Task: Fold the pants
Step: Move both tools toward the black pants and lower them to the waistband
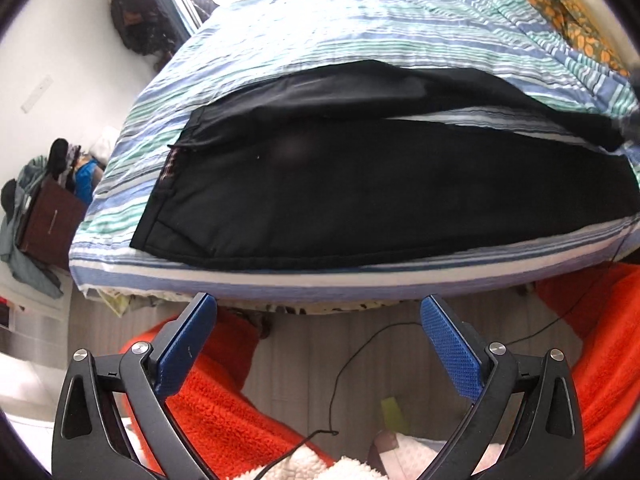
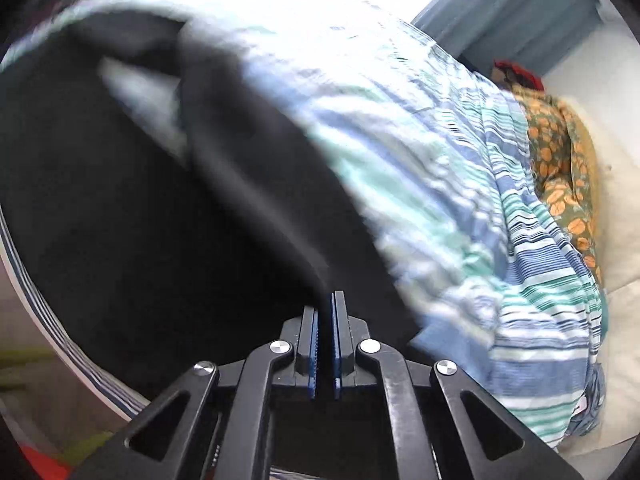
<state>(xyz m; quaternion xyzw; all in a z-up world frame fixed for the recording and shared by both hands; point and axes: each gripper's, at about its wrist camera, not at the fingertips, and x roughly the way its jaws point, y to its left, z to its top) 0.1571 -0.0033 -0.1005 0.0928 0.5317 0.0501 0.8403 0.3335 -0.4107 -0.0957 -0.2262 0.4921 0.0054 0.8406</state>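
The black pants (image 1: 360, 200) are spread flat across the striped bed cover (image 1: 320, 32), 1 leg angled away from the other so that a wedge of cover shows between them. The left gripper (image 1: 318, 312) is held wide open and empty short of the bed's near edge, while the right gripper (image 2: 324, 312) is closed at the far leg's end. Whether cloth is pinched there cannot be told through the blur; if only 1 layer, or none, is caught, the leg may slip free or drag crooked.

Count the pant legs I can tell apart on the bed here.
2. One leg lies flat along the near bed edge; the other leg lies behind it, with a strip of striped sheet between them. Further folds may be hidden.
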